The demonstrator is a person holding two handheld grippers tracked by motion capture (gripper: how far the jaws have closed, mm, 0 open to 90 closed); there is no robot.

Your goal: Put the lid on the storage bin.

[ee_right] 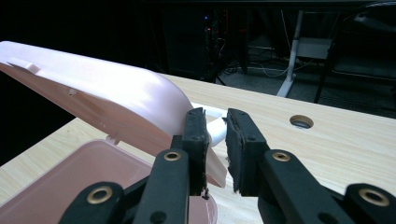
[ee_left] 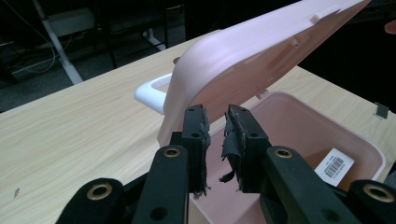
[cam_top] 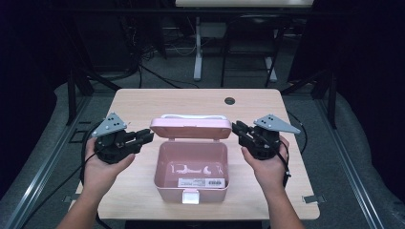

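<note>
A pink box point(cam_top: 165, 183) stands open at the middle of the table, its lid point(cam_top: 191, 128) raised at a slant over the base. A white handle point(cam_top: 191, 116) sits on the lid's top. My left gripper point(cam_top: 149, 137) is at the lid's left end; in the left gripper view its jaws point(ee_left: 215, 112) stand narrowly apart, shut on the rim of the lid point(ee_left: 261, 51). My right gripper point(cam_top: 236, 129) is at the lid's right end. In the right gripper view, a corner of the lid point(ee_right: 102, 93) lies between its jaws point(ee_right: 215, 114), with a gap to one pad.
A barcode label point(cam_top: 201, 182) is stuck inside the box, and a white latch point(cam_top: 190, 196) sits on its front wall. The wooden table point(cam_top: 138, 102) has a cable hole point(cam_top: 229, 100) near its far edge. Desk legs and cables stand on the dark floor beyond.
</note>
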